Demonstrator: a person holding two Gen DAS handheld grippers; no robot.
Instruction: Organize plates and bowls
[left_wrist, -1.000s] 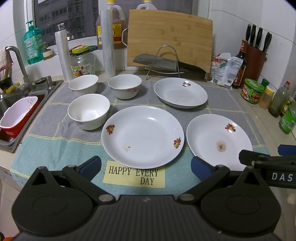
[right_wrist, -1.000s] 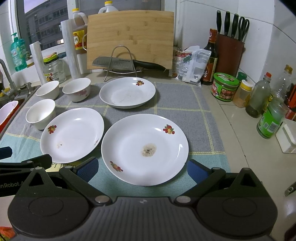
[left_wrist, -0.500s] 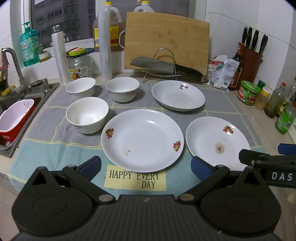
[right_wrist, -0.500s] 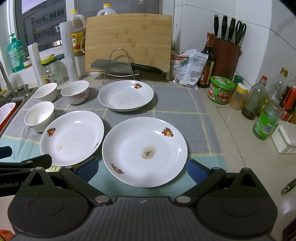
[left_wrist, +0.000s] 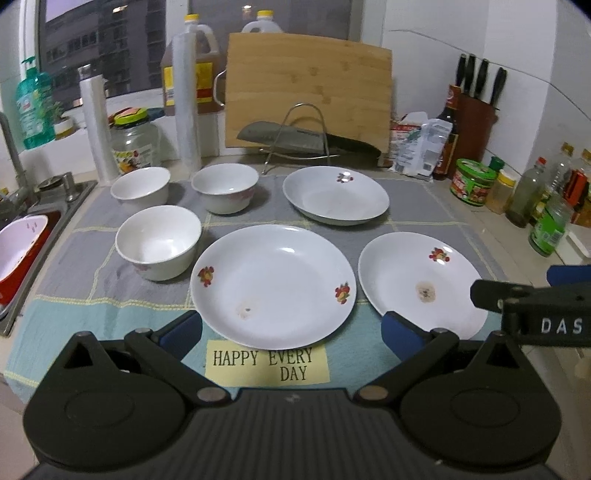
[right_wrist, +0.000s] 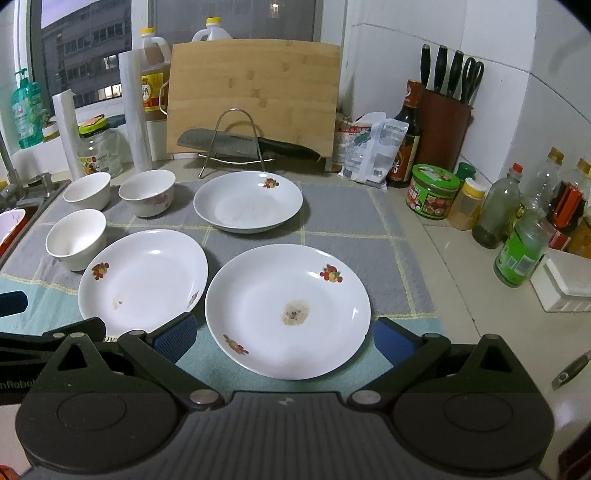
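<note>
Three white fruit-print plates lie on the cloth mat (left_wrist: 74, 254): a middle plate (left_wrist: 273, 284) (right_wrist: 144, 277), a right plate with a brown stain (left_wrist: 413, 280) (right_wrist: 288, 306), and a far deep plate (left_wrist: 334, 194) (right_wrist: 247, 201). Three white bowls stand at the left: near (left_wrist: 159, 240) (right_wrist: 75, 238), far left (left_wrist: 140, 184) (right_wrist: 86, 190), far middle (left_wrist: 225, 186) (right_wrist: 147, 192). My left gripper (left_wrist: 291, 332) is open and empty before the middle plate. My right gripper (right_wrist: 284, 339) is open and empty before the stained plate.
A cleaver on a wire rack (left_wrist: 295, 142) and a bamboo cutting board (left_wrist: 310, 96) stand behind the dishes. A sink with a red-and-white basket (left_wrist: 18, 251) is at the left. Jars and bottles (right_wrist: 524, 236) and a knife block (right_wrist: 447, 125) line the right counter.
Both views have shifted slightly, so the dishes sit a little farther away and higher in frame. Nothing on the mat has moved and both grippers stay open.
</note>
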